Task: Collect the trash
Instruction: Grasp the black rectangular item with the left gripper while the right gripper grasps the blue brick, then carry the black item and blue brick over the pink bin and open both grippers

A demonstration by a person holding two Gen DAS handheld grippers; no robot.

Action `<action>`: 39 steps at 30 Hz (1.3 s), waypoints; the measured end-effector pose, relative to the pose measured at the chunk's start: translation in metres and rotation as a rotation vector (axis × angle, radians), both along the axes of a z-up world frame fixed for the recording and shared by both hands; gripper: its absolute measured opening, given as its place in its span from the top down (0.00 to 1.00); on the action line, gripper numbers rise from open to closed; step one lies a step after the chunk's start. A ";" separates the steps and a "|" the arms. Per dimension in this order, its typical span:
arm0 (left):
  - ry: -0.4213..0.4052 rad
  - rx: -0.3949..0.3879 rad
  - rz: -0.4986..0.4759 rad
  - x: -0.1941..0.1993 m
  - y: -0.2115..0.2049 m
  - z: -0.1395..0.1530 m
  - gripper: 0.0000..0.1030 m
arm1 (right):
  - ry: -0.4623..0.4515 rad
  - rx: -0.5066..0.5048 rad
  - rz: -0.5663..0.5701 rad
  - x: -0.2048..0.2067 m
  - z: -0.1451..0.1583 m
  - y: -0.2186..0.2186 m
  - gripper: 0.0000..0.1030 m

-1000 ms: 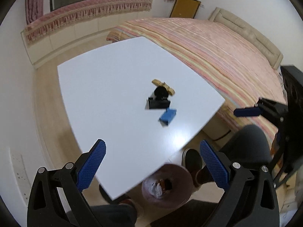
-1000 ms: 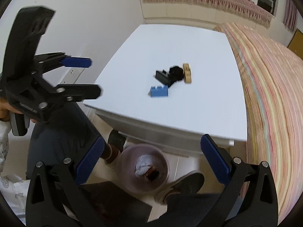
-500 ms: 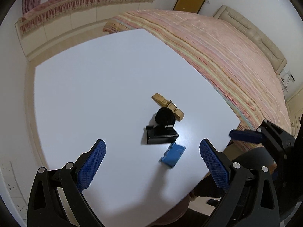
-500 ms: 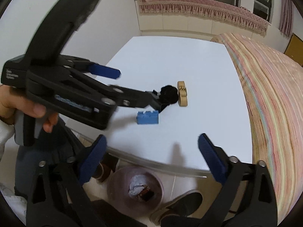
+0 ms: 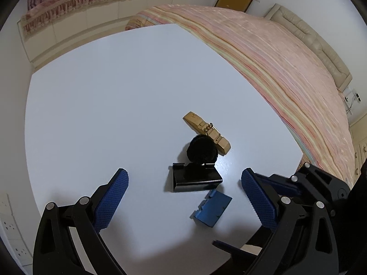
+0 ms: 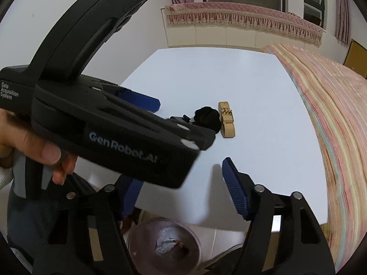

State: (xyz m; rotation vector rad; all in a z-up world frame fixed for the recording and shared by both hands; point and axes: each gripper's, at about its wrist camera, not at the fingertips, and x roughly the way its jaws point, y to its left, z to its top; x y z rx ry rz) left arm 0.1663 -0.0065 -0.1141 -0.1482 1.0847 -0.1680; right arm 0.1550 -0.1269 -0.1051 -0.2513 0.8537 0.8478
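Both tongs gape wide, empty: left gripper [image 5: 184, 202] hovers over the black clip [image 5: 195, 180], pompom [image 5: 201, 151], clothespin [image 5: 206, 131] and blue brick [image 5: 212, 209] near the table's [image 5: 114, 91] front edge. A careless nudge risks knocking the brick off, missing the bin [image 6: 164, 244]; the right gripper [image 6: 183, 197] waits alongside.

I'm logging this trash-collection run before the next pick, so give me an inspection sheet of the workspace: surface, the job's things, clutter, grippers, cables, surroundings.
Surface: white table, bare apart from one small cluster.
Job's things: black binder clip, black pom-pom touching it, wooden clothespin against the pom-pom, blue toy brick apart, nearest the edge. Pink trash bin on the floor below the table edge, already holding white crumpled scrap.
Clutter: nothing seen.
Grippers: left gripper open, over the clip and brick, empty. Right gripper open, empty, at the table edge above the bin.
Cables: nothing seen on the table.
Surroundings: striped bed beside the table, window bench, wall sockets.
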 end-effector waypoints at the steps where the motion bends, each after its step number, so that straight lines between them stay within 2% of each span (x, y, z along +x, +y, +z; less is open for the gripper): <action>1: -0.005 0.008 0.002 -0.001 -0.001 0.001 0.14 | -0.009 -0.001 -0.002 0.000 -0.001 0.001 0.42; 3: -0.013 0.017 0.005 -0.001 -0.002 0.002 0.21 | -0.034 0.000 -0.007 -0.001 -0.003 0.004 0.46; 5: -0.016 0.030 0.002 -0.003 -0.003 0.002 0.32 | -0.047 -0.002 -0.006 -0.002 -0.002 0.007 0.53; 6: -0.017 0.033 0.002 -0.004 -0.004 0.003 0.35 | -0.062 -0.012 -0.003 -0.003 -0.003 0.009 0.58; 8: -0.018 0.033 -0.004 -0.005 -0.003 0.004 0.53 | -0.082 -0.028 0.005 -0.005 -0.003 0.012 0.66; 10: -0.013 0.033 -0.004 -0.002 -0.002 0.003 0.59 | -0.084 -0.034 0.009 -0.005 -0.003 0.013 0.69; 19: -0.022 0.009 -0.008 -0.003 0.002 0.005 0.60 | -0.058 -0.031 0.012 -0.004 0.002 0.008 0.70; 29: -0.081 0.021 -0.016 -0.025 0.006 0.028 0.60 | -0.037 -0.036 -0.009 -0.010 0.021 -0.007 0.70; 39: -0.140 0.029 -0.075 -0.074 -0.003 0.055 0.60 | -0.028 -0.060 -0.011 -0.031 0.053 -0.027 0.69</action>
